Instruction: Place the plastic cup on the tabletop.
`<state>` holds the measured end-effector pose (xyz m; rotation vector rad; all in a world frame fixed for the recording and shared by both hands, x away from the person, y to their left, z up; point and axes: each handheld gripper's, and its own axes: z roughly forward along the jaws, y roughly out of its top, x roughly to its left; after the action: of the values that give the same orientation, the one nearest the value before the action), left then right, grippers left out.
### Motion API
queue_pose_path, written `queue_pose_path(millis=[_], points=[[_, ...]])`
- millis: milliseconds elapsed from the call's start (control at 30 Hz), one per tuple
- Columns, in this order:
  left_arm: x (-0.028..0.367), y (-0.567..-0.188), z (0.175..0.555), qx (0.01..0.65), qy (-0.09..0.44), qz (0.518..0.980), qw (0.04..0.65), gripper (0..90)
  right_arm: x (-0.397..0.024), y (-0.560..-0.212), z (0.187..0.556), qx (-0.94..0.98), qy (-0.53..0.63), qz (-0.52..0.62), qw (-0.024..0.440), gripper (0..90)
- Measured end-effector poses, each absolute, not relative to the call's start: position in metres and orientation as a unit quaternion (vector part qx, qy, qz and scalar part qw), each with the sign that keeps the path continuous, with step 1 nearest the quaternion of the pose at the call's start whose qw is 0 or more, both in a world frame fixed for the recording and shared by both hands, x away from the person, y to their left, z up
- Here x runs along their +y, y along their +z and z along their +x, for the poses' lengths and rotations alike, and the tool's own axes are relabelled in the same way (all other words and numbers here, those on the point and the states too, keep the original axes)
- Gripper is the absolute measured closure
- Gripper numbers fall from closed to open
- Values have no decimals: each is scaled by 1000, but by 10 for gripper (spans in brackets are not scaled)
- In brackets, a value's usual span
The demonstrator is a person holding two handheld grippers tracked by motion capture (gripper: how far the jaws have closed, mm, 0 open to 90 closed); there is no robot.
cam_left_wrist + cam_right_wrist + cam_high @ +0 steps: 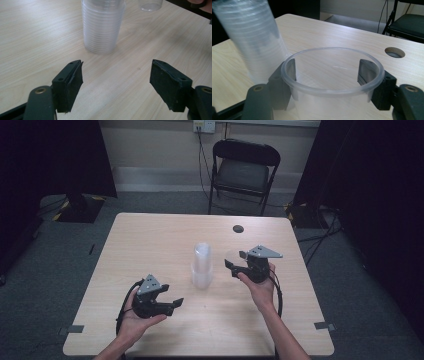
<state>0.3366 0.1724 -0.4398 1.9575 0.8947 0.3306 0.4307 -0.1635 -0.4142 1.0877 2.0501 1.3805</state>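
The stack of cups (202,265) stands upright near the middle of the table (150,235), so one cup can be taken off it at a time. Just to the right of the stack, the right gripper (235,261) clamps a single clear cup (332,82) by its sides, held upright. In front of the stack and to its left, the left gripper (172,302) is wide apart and holds nothing.

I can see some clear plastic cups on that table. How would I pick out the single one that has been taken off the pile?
Start at the light wooden table and find the tall stack of clear cups standing near its middle. Just right of the stack, the right gripper holds a single clear cup between its black jaws. Unlike the stack, it is one cup, upright and clamped.
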Motion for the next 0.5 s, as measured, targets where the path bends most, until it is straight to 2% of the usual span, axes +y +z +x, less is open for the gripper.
queue_pose_path(millis=[500], points=[[174, -447, 337, 369, 127, 803, 451, 238, -156, -438, 467, 735, 480, 421, 229, 302]])
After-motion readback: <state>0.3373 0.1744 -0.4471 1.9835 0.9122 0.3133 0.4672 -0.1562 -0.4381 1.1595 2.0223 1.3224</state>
